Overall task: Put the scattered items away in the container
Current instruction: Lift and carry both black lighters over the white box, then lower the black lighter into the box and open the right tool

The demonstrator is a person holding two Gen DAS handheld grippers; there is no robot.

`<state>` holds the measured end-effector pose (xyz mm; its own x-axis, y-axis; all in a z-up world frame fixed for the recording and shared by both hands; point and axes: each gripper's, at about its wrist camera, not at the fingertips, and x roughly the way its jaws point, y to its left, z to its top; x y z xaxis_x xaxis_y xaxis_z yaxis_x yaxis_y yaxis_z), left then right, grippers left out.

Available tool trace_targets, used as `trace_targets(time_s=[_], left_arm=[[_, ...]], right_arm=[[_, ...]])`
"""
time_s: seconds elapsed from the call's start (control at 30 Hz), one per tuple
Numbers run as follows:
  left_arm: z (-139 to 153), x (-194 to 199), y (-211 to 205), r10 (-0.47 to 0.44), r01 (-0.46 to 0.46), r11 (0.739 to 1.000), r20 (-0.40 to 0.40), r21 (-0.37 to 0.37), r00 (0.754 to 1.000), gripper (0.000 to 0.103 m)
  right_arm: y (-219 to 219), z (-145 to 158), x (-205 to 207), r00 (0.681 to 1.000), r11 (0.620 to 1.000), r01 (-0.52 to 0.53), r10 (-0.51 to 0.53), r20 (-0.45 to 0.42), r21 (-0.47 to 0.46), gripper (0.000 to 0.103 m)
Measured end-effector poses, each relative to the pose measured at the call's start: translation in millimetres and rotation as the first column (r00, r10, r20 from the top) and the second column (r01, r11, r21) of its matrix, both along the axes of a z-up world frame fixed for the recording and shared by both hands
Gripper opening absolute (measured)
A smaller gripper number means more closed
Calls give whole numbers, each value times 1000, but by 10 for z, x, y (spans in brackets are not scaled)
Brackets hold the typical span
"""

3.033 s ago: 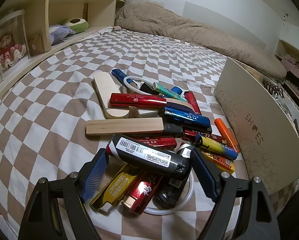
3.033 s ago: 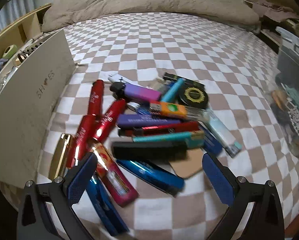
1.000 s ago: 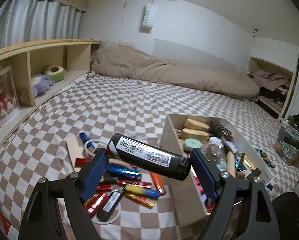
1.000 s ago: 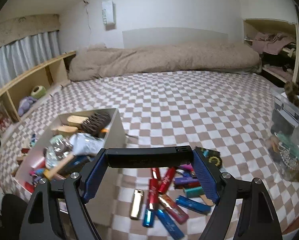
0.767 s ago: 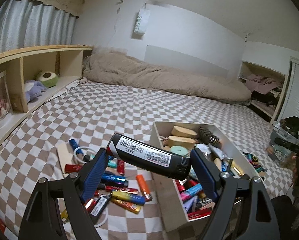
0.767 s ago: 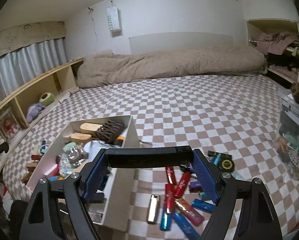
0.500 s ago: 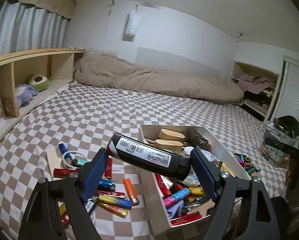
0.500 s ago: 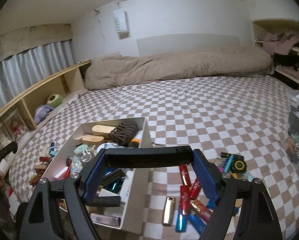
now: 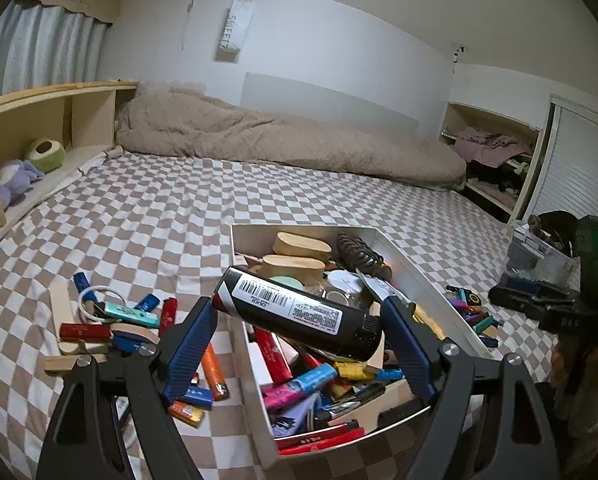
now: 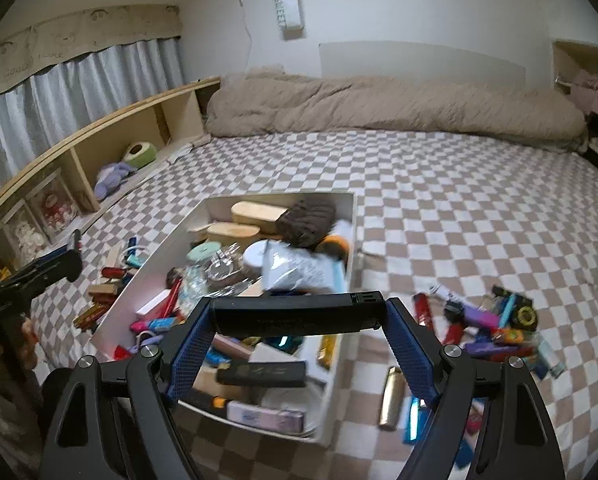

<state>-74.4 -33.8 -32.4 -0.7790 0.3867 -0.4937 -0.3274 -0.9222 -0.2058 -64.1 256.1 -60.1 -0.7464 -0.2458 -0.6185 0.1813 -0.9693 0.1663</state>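
1. While the white box is sitting on the checkered bedspread, a black barcoded tube is being pinched end to end by the left gripper above the box's near end.
2. A plain black bar is being clamped lengthwise between the right gripper pads, over the box's near corner.
3. Loose lighters are being left scattered on the bedspread either side of the box.
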Motion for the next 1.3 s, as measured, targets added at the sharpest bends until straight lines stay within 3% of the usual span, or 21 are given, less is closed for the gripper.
trace_targets(time_s=[0.27, 0.57, 0.77, 1.2, 1.3], left_arm=[[-111, -8, 92, 18, -19, 1000, 42, 6, 999, 84], [-159, 17, 115, 20, -21, 1000, 60, 13, 998, 84], [-167, 34, 112, 15, -16, 1000, 67, 14, 998, 84], [-228, 48, 224, 4, -4, 1000, 116, 1, 993, 84], [-246, 48, 256, 4, -4, 1000, 137, 2, 991, 84]], right_arm=[[-345, -197, -45, 998, 1000, 16, -15, 60, -17, 83], [-649, -346, -50, 984, 996, 71, -80, 157, 60, 83], [-767, -364, -63, 973, 989, 107, -125, 194, 105, 83], [-805, -428, -21, 957, 989, 117, -137, 257, 94, 84], [-789, -407, -5, 959, 986, 125, -148, 243, 106, 96]])
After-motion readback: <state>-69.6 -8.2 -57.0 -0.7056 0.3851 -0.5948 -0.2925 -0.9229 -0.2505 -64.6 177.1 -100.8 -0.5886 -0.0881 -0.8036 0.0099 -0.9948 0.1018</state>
